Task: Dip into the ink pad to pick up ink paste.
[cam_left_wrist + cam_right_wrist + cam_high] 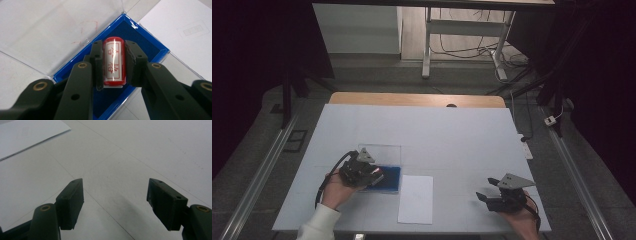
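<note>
A: Risk w/ left gripper (113, 62)? Clamped on red stamp (113, 61), held over blue ink pad (140, 37) in open clear case (50, 30).

B: Could tip or slip if pads squeeze off-centre; ink smear on white table (462, 135) or paper sheet (416, 199) then.

A: Case contents?

B: Blue pad only; lid flipped back, bare, faint red marks.

A: Right gripper (115, 202)?

B: Jaws wide apart, nothing between, parked above bare table, well apart from case.
</note>
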